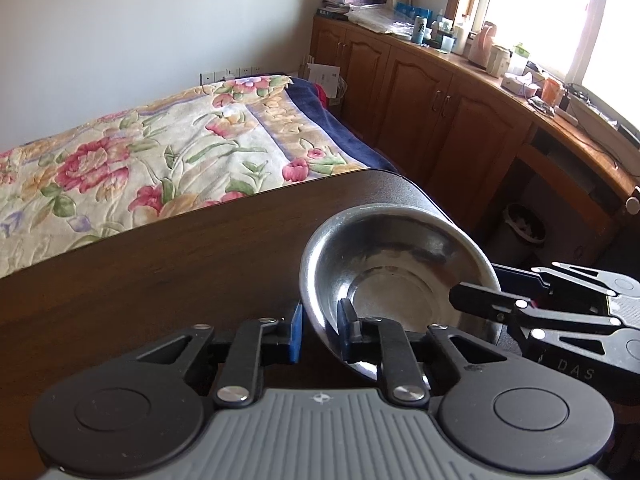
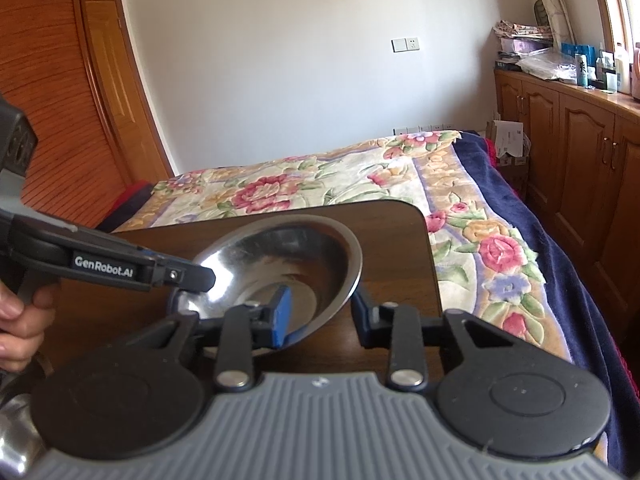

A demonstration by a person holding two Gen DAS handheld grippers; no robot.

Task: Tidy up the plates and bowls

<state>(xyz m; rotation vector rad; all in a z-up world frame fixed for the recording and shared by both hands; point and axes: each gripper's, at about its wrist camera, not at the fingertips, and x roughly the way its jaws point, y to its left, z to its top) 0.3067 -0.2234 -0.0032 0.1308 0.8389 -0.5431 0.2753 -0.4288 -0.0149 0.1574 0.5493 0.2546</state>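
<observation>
A shiny steel bowl (image 1: 384,280) (image 2: 296,256) hangs tilted over the far right corner of the dark wooden table (image 1: 160,280) (image 2: 396,248). My left gripper (image 1: 322,330) is shut on its near rim, one finger inside the bowl and the blue pad outside. In the right wrist view, the left gripper (image 2: 188,288) reaches in from the left and pinches the rim, with a hand (image 2: 20,320) holding it. My right gripper (image 2: 322,318) straddles the opposite rim with a wide gap, open, its blue pad inside the bowl. The right gripper (image 1: 480,288) also shows at the bowl's right edge.
Another steel piece (image 2: 12,440) shows at the lower left corner. A bed with a floral blanket (image 1: 160,152) (image 2: 320,184) lies just beyond the table. Wooden cabinets (image 1: 440,112) with clutter on top run under the window. A bin (image 1: 520,232) stands below the desk.
</observation>
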